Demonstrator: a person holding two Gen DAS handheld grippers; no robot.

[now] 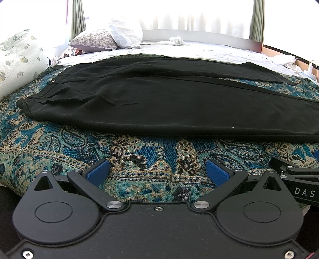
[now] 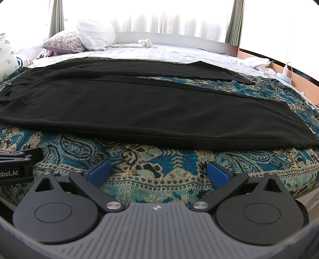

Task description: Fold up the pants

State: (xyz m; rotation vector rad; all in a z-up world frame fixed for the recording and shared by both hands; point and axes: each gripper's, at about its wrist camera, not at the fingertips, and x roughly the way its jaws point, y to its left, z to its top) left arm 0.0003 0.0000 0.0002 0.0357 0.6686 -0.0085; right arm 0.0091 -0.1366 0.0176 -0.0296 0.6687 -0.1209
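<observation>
Here both claws sit side by side at the bed's near edge, each spread wide and holding nothing: the left claw [image 1: 157, 171] and the right claw [image 2: 158, 173] rest just over the paisley bedspread [image 1: 139, 159]. Straight ahead, near but apart, the black pants [image 2: 139, 111] lie flat, long axis crosswise, waistband to the left, leg hems to the right. The left claw is nearer the waist, the right nearer the hems. Nothing stands between. Beyond lie pillows [image 1: 93, 39] and curtains [image 2: 169, 18].

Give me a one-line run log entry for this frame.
stage: pre-grasp | black pants flat, unfolded on paisley blanket | left tongs open, empty | right tongs open, empty
</observation>
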